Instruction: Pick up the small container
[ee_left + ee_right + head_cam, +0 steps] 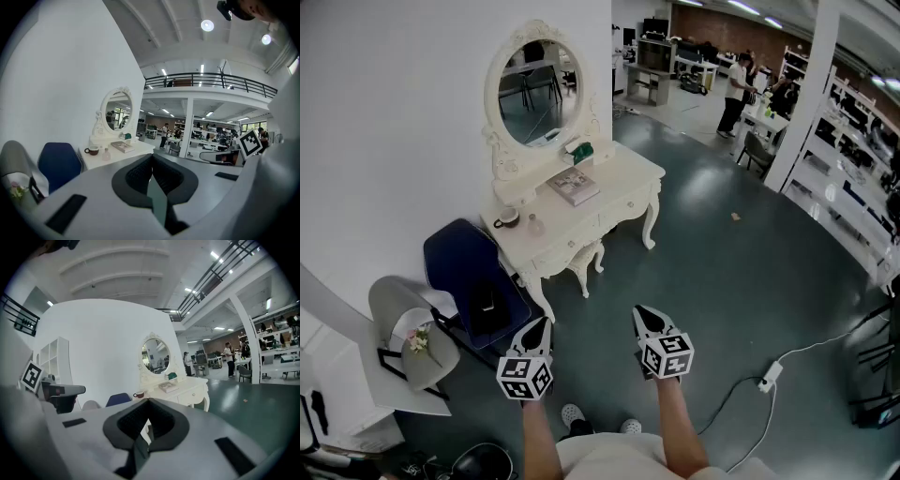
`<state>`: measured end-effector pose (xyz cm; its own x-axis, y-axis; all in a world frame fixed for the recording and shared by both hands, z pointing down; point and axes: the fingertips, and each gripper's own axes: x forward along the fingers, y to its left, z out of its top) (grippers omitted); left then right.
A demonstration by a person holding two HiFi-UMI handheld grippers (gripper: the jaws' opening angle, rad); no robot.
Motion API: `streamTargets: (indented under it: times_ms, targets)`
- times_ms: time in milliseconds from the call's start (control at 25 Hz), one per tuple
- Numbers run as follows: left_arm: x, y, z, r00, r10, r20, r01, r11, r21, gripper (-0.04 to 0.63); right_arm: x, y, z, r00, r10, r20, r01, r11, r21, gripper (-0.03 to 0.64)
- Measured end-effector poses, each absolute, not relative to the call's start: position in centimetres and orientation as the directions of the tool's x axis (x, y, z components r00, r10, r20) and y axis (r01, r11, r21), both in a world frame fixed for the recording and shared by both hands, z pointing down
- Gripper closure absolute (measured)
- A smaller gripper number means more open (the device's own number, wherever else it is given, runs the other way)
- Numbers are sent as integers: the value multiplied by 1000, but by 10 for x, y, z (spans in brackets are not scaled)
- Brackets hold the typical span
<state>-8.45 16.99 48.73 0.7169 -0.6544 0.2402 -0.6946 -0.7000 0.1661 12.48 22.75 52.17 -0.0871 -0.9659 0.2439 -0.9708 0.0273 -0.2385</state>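
Note:
A small pale bottle-like container [534, 225] stands near the left end of the white dressing table [623, 178], beside a brown cup [506, 219]. The left gripper view shows the container [106, 154] and the cup [92, 150] far off. Both grippers hang low in front of the person, well short of the table. My left gripper [542, 323] is shut with nothing in it, its pads [140, 173] closed together. My right gripper [643, 312] is likewise shut and empty, pointing toward the table [187, 387].
An oval mirror [539, 80], a book [574, 186] and a green object [579, 152] are on the table, a stool [581, 258] under it. A blue chair [473, 277] and a grey chair [408, 323] stand left. A power strip [769, 377] lies on the floor right.

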Motion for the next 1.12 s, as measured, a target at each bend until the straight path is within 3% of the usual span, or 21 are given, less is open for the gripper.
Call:
streamTargets:
  times_ms: [320,560,920,1120]
  targets:
    - [-92,145,482,730,-649,213,-682,-714,161,568,112,200,519,-73,-968,239,-974,18,-228,601]
    - [-110,113,488,737,-646,199,-675,-719,164,568,93,170,505,-83,-987,140,-955,38,-293,601]
    - [-170,68,484,700,-695,165,-714,-688,128,564,38,123,517,-98,-986,135,-939,47,-340,601]
    - [-203,50,494,694,-696,183,-720,-677,152,501,7,110,533,-116,-980,161,-938,55,-342,601]
